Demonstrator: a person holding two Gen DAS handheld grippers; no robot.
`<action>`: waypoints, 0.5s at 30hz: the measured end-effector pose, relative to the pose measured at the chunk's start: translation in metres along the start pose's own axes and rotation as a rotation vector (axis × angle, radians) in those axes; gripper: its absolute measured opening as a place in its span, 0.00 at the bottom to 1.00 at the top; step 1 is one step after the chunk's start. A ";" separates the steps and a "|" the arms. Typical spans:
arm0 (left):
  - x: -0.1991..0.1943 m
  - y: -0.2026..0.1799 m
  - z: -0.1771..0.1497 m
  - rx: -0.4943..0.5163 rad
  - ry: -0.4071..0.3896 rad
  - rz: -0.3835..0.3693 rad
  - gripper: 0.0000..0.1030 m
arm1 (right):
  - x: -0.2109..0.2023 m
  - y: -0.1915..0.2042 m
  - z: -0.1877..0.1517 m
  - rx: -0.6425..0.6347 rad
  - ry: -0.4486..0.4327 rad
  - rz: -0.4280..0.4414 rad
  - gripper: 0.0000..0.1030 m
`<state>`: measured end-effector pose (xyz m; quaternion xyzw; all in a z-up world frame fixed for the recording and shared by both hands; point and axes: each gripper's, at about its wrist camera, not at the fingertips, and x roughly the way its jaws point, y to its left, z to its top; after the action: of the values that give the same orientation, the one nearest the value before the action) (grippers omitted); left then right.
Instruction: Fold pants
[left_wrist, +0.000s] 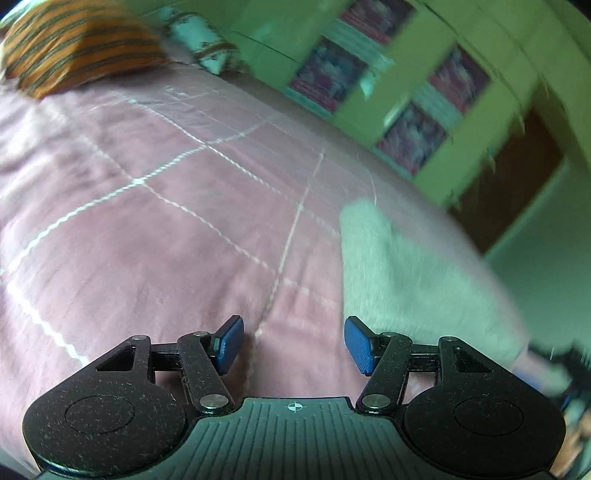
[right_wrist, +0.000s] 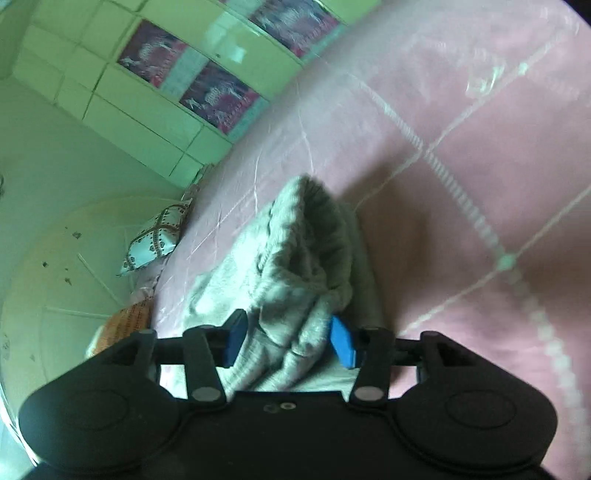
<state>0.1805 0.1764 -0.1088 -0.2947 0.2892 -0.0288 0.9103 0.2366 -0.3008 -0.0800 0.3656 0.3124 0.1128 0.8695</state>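
The pale grey pants (right_wrist: 295, 266) lie bunched on the pink bedspread (right_wrist: 461, 147). In the right wrist view my right gripper (right_wrist: 291, 339) stands wide open with crumpled pant fabric between its blue pads (right_wrist: 343, 343), which do not pinch it. In the left wrist view the pants (left_wrist: 399, 273) stretch as a flat grey strip to the right of my left gripper (left_wrist: 293, 343). The left gripper is open and empty above the bedspread (left_wrist: 166, 221); its right pad (left_wrist: 358, 343) is near the strip's edge. Both views are blurred.
An orange striped pillow (left_wrist: 74, 44) and a patterned white cushion (left_wrist: 207, 44) lie at the far end of the bed. A green wardrobe with picture panels (left_wrist: 424, 92) stands beside the bed. A patterned cushion (right_wrist: 155, 236) shows at the bed's edge.
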 end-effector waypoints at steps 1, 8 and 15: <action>0.003 -0.001 0.004 -0.002 0.001 -0.024 0.59 | -0.006 -0.005 0.002 0.011 -0.016 0.008 0.63; 0.082 -0.032 0.033 -0.004 0.174 -0.222 0.64 | 0.008 -0.024 0.023 0.053 0.008 0.002 0.66; 0.154 -0.025 0.043 -0.130 0.300 -0.282 0.67 | 0.037 -0.033 0.018 0.097 0.077 0.023 0.71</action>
<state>0.3346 0.1441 -0.1446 -0.3829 0.3787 -0.1805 0.8230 0.2754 -0.3184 -0.1109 0.4062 0.3466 0.1217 0.8367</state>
